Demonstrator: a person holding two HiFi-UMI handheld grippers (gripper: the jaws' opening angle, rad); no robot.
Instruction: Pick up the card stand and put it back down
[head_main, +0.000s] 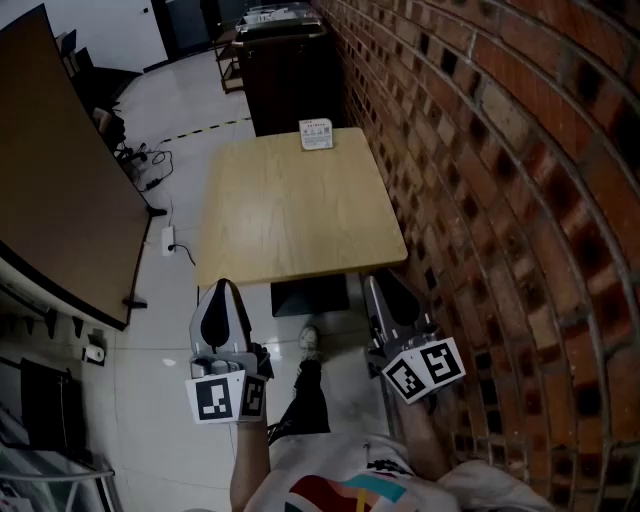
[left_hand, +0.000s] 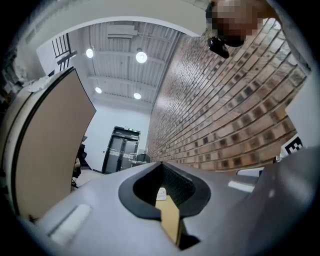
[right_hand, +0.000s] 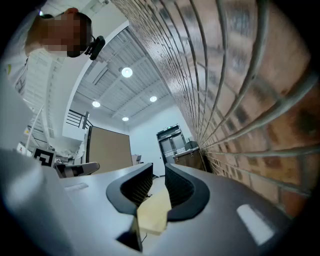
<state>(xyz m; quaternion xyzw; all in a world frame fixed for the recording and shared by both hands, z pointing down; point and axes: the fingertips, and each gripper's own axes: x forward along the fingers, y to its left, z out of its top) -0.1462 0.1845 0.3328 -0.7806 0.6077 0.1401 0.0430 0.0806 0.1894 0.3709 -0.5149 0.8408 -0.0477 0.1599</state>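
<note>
The left gripper, one of two, hangs off the near edge of the single pale wooden square table, its jaws closed together on nothing. The one small white printed card stand stands at the table's far edge, well apart from both grippers. It looks light, stiff and thin, probably slick and easily tipped, so a pinch across its upright sheet near the top seems best. The right gripper is likewise empty, its jaws drawn to a mere slit.

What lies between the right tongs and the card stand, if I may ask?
Only bare tabletop, seen in the head view, separates card stand and right tongs.
</note>
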